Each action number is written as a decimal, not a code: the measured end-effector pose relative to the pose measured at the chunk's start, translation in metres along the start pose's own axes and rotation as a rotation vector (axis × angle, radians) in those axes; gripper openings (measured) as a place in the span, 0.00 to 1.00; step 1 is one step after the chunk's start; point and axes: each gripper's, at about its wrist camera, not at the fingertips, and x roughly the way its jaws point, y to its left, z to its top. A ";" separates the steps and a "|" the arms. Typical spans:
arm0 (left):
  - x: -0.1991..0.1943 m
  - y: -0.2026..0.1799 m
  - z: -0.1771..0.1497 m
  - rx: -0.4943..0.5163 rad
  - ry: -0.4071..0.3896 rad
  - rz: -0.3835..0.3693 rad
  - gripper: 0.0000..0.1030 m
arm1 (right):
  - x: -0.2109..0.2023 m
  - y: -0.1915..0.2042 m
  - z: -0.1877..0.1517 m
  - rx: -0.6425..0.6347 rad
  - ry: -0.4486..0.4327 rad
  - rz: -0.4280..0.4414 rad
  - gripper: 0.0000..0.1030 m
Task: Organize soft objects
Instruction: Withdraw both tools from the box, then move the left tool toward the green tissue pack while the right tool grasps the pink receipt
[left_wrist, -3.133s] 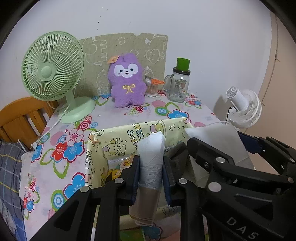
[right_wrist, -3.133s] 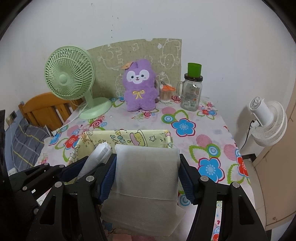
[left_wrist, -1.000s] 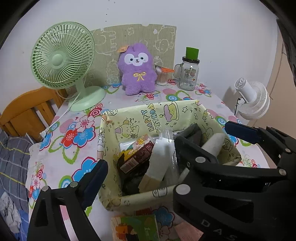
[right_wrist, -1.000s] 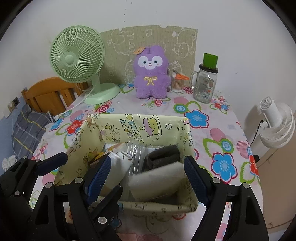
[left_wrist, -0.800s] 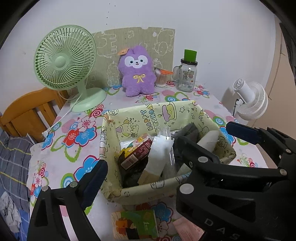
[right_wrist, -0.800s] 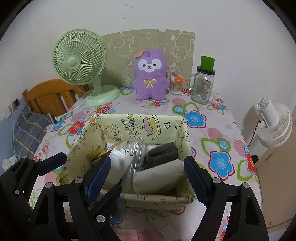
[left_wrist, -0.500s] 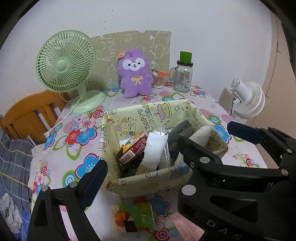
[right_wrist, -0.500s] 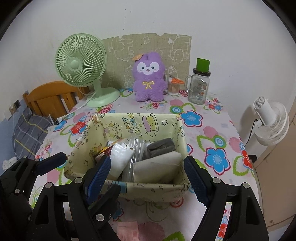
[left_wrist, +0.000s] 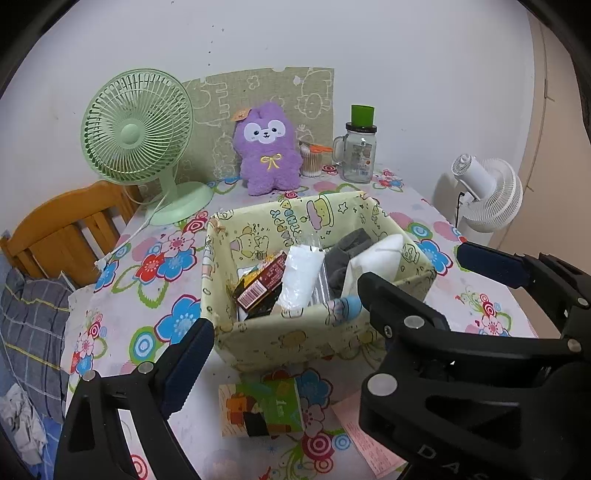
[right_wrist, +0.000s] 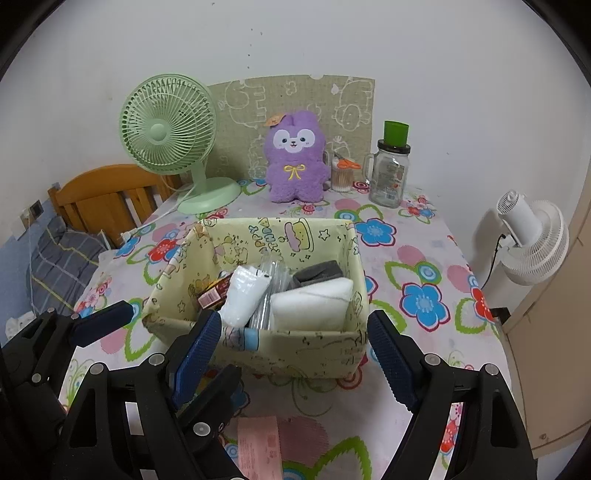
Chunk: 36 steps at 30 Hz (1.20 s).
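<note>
Both your tools, left tool (left_wrist: 286, 306) and right tool (right_wrist: 293, 339), hang released and empty; the pale yellow printed fabric storage box (right_wrist: 295, 345), holding the folded white cloth (right_wrist: 312, 302), sits on the desk straight ahead

green fan (right_wrist: 168, 127) far left | glass jar (right_wrist: 389, 175) far right | white fan (right_wrist: 532, 238) off tabletop (right_wrist: 424, 254), right
</note>
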 end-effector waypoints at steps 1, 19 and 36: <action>-0.001 0.000 -0.002 -0.001 0.001 0.000 0.92 | -0.001 0.000 -0.002 0.002 0.000 0.000 0.81; -0.008 0.004 -0.032 -0.016 0.019 -0.005 0.94 | -0.017 0.010 -0.030 -0.008 -0.003 0.001 0.81; 0.002 0.010 -0.064 0.000 0.066 -0.008 0.94 | -0.008 0.018 -0.060 -0.013 0.047 -0.009 0.81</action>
